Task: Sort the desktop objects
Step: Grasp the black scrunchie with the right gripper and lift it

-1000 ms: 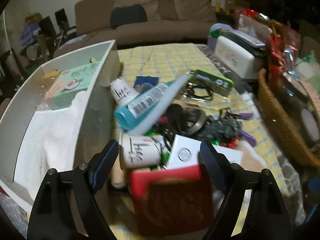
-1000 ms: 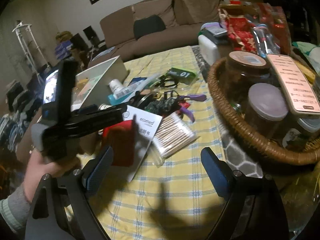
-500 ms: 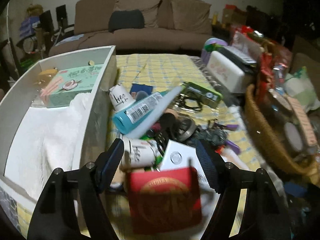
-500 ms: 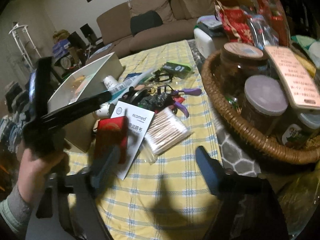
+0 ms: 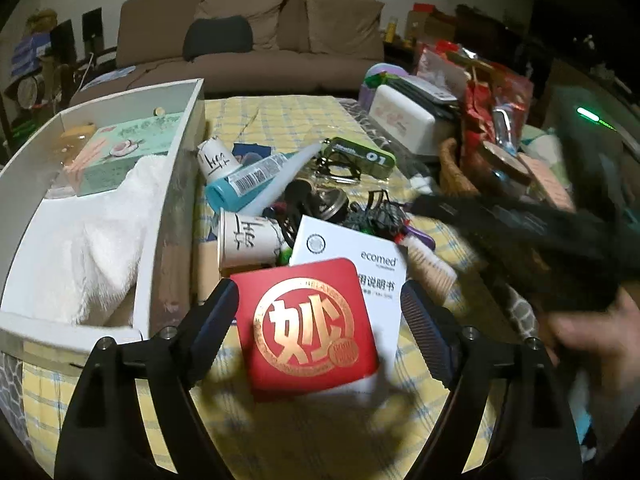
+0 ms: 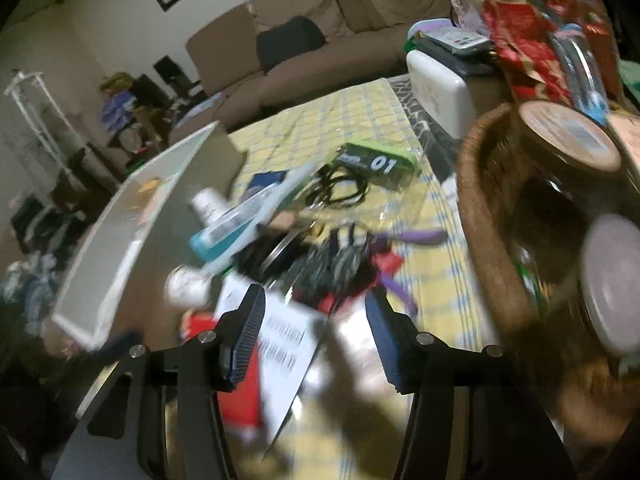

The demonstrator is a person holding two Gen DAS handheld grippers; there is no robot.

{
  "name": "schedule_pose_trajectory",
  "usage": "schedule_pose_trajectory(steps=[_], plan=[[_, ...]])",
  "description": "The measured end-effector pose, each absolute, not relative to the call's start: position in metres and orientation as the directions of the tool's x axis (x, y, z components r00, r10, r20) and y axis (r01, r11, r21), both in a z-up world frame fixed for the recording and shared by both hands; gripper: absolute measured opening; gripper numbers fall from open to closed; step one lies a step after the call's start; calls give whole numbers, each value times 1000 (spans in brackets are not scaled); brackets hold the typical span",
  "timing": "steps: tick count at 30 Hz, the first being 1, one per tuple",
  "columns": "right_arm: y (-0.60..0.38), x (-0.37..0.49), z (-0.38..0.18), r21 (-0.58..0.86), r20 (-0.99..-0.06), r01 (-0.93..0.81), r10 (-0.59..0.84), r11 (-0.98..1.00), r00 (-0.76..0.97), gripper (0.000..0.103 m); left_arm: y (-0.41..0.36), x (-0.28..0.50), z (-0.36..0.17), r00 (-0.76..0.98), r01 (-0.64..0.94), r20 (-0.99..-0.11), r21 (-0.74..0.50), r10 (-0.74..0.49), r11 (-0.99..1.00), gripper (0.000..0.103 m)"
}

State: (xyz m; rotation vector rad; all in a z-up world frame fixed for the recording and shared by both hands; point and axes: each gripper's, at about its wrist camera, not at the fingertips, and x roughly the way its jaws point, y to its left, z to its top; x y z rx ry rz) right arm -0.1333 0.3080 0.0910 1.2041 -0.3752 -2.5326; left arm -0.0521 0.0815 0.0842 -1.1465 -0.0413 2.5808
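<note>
Two claws over cluttered worktop (image 5: 280,120), yellow check cloth. Left claw (image 5: 320,312) spread wide, released, straddling red box (image 5: 306,322) with gold circular emblem; box lies flat on white "ecomed" booklet (image 5: 360,256), not gripped. Green pack reads "01" (image 5: 360,158). Two white cups (image 5: 248,242) with handwritten marks, teal tube (image 5: 248,184) with barcode. White bin (image 5: 100,216) left, holding towel. Right claw (image 6: 316,332) also released, empty, angled down over booklet (image 6: 284,344); view blurred. Wicker basket (image 6: 480,216) right.

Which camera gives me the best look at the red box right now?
Left wrist: the red box sits sharp and fully visible between the open left gripper fingers. Right wrist shows only a blurred red sliver behind its left finger.
</note>
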Motion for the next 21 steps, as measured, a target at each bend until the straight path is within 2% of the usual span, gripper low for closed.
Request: schedule_pose_trajectory(steps=[5,6,7,8,9,14,21], plan=[[293,-171,61,349,-755,131,-361,-928,-547,55,87,-48,82,-631,-308,-722,-102,284,-946,82],[291,-172,57,341,-764,132,-356,-931,-538,51,88,-46,81,-632,-317,-722,-93,283,-944,83],[289,-173,53,330,-772,139,-351,-934,-529,44,90,-46,81,-627,-329,-721,-100,297,-939,84],[285,-173,49,317,-776,161,-353,-935,-522,20,91,-46,80,-621,-337,-720,-111,309,-935,86],[285,-172,49,305,-776,171,-349,-937,-526,11,91,-45,80,-618,-342,-719,-119,318,-932,87],[291,-152,82,316,-710,227,-388,-921,-587,9,103,-38,75,-597,-393,-703,-164,386,-905,89],[321,-100,161,402,-544,260,-457,-878,-703,9,123,-30,77,-568,-461,-689,-186,450,-868,93]])
